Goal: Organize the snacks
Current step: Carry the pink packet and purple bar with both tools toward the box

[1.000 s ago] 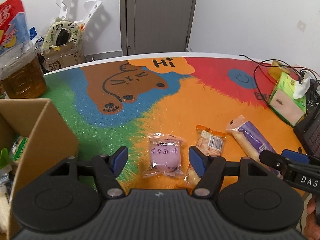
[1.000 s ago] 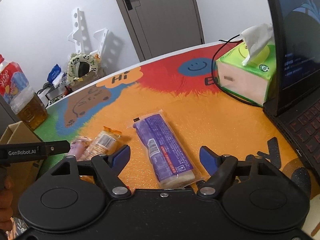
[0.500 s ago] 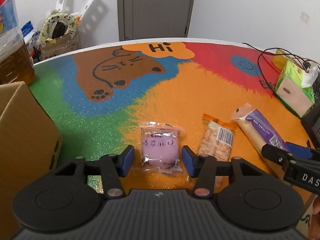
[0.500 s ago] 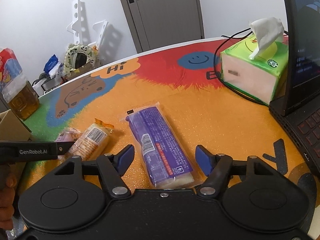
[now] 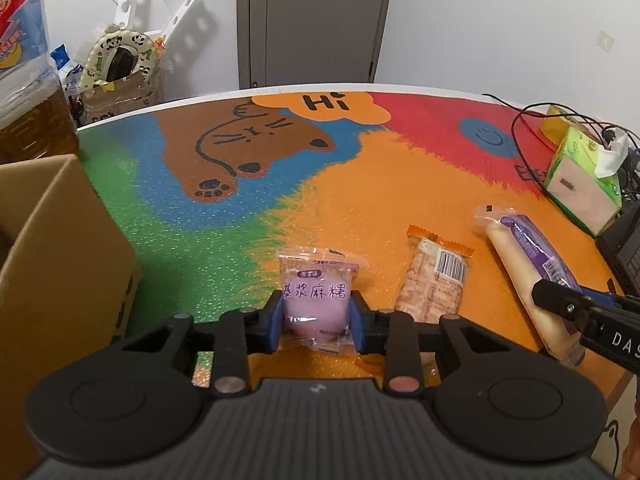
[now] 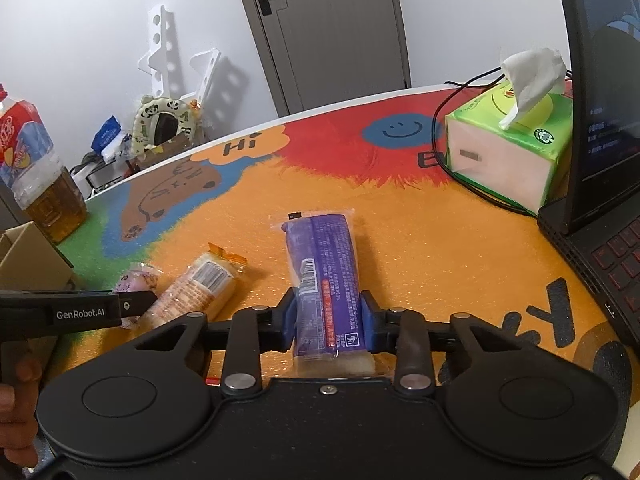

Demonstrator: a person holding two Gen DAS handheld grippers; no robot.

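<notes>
A small clear packet with a purple mochi (image 5: 316, 292) lies on the colourful table mat. My left gripper (image 5: 316, 320) is closing on it, and both blue pads touch its sides. A long purple-wrapped snack (image 6: 324, 264) lies lengthwise in front of my right gripper (image 6: 329, 320), whose jaws are also closing, with the pads against the near end of the wrapper. Between the two lies an orange-ended biscuit packet (image 5: 436, 276), untouched. Both held packets still rest on the mat.
An open cardboard box (image 5: 60, 240) stands at the left edge of the table, with a bottle of amber drink (image 6: 36, 176) behind it. At the right stand a green tissue box (image 6: 504, 148), a black cable (image 6: 472, 184) and an open laptop (image 6: 600, 160).
Both grippers' jaws have narrowed from wide open until the pads meet their packets. The left one also edged forward around the mochi packet. The snacks have not shifted on the mat.
</notes>
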